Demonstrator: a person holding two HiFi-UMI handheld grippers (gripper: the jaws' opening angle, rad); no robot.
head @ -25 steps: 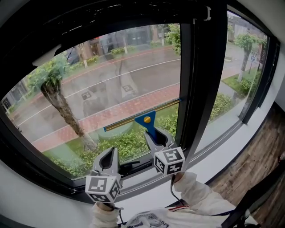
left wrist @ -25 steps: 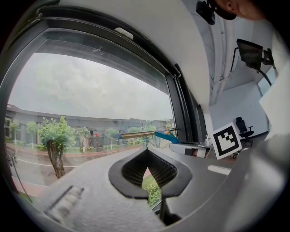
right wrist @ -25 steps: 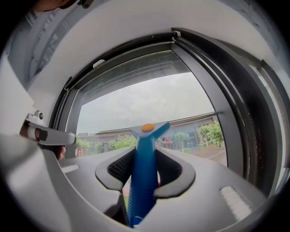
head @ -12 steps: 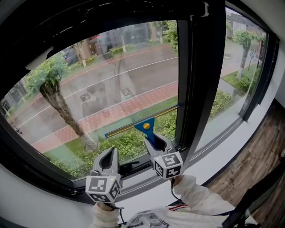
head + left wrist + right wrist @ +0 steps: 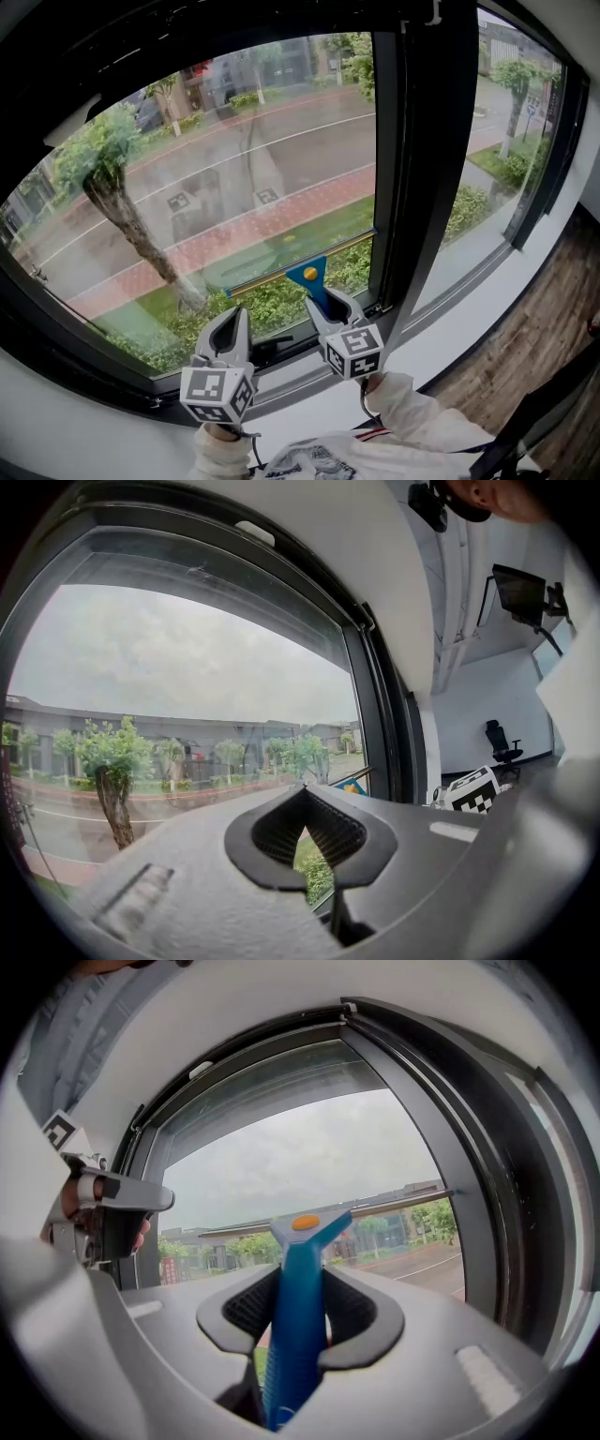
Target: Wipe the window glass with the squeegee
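Street and trees lie beyond the window glass. The right gripper clamps the blue handle of the squeegee, whose blade rests low on the pane, its right end beside the dark frame post. The left gripper hangs closed on nothing, near the sill.

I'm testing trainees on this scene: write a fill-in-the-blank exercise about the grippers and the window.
The right gripper grips the squeegee by its ____ handle.
The left gripper holds ____.
Beyond the glass, a ____ stands left of the squeegee in the head view.
Missing: blue; nothing; tree.
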